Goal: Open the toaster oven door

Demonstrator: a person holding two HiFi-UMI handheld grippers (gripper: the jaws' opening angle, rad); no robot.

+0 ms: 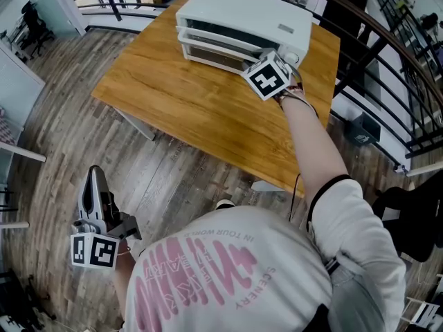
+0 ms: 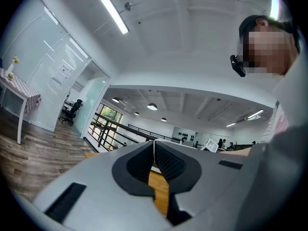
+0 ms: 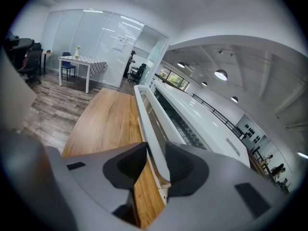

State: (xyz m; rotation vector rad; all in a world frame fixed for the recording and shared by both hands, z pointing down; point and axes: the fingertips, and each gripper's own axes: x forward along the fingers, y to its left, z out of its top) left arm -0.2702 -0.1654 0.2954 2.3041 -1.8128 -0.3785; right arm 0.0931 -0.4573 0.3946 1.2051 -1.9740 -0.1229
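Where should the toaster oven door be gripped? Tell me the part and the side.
Grip the handle, the long thin bar running across the door, near its right end, coming from the front. It stands proud enough to straddle; the right tongs clamp it there.

The person wears a white T-shirt [image 1: 228, 268] with large pink lettering on its back and a dark band edging its sleeve [image 1: 325, 185]; beside that T-shirt, the left hand-held gripper [image 1: 93, 178] and right hand-held gripper [image 1: 277, 54] are grey-shelled and black-padded, each bearing a white cube [image 1: 93, 250] with black square markers.
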